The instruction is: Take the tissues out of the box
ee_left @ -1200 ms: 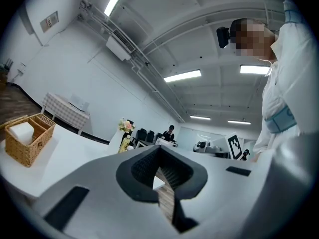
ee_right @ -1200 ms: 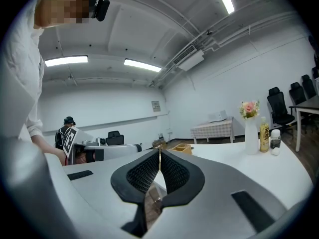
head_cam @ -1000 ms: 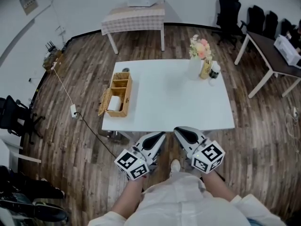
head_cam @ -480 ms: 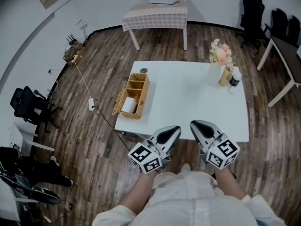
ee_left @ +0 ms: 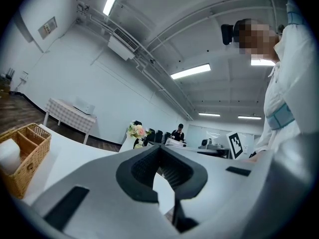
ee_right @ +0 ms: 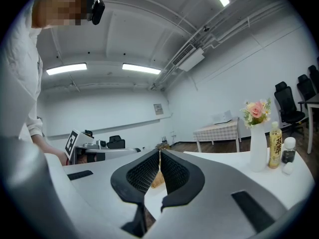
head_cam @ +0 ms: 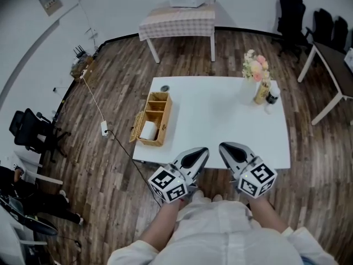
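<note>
A wicker box (head_cam: pixel 151 119) with a hinged lid stands at the left edge of the white table (head_cam: pixel 220 120); a white tissue roll (head_cam: pixel 148 130) sits in its near compartment. The same wicker box (ee_left: pixel 22 158) and its tissue roll (ee_left: pixel 9 156) show at the left of the left gripper view. My left gripper (head_cam: pixel 199 154) is shut and empty, held at the table's near edge. My right gripper (head_cam: pixel 227 149) is beside it, also shut with nothing between its jaws. Both are well short of the box.
A vase of flowers (head_cam: pixel 253 73), a bottle (head_cam: pixel 261 91) and a small dark-capped jar (head_cam: pixel 271 97) stand at the table's far right corner. A checked-cloth table (head_cam: pixel 176 21) is behind. A cable (head_cam: pixel 105 128) runs over the wooden floor at the left. Chairs (head_cam: pixel 289 12) stand at the back right.
The head view has shifted, so the table and box sit slightly differently in the frame. Both grippers stay shut at the near table edge.
</note>
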